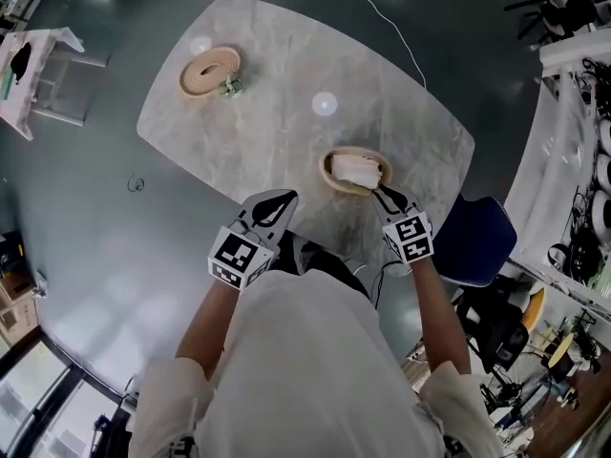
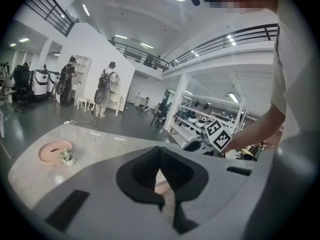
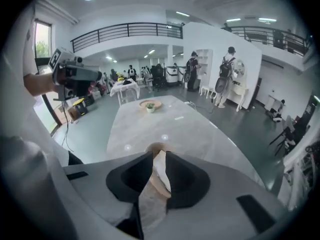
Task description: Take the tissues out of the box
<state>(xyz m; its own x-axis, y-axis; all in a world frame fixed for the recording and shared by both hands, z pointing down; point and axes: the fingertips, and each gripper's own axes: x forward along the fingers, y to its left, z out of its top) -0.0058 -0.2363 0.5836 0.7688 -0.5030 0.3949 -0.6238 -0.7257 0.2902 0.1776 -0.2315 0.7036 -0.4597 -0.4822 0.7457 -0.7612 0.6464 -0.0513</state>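
My right gripper (image 1: 382,194) pinches 1 tissue (image 1: 355,171) in the round box (image 1: 330,168) at the table's (image 1: 286,103) near right edge, my left gripper (image 1: 275,203) pressed shut on nothing, so the unheld box may lift with my pull, or the sheet tear.

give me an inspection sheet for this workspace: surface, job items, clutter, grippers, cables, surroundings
surface: pale marbled table, mostly bare, ceiling lights reflected on it
job's things: round tissue box near the person's edge, with a white tissue sticking up out of it
clutter: round tray with a small potted plant at the far end
grippers: right gripper shut on the tissue at the box; left gripper shut, empty, by the near edge
cables: thin white cord on the floor beyond the table
surroundings: blue chair at the right, people standing by white shelves
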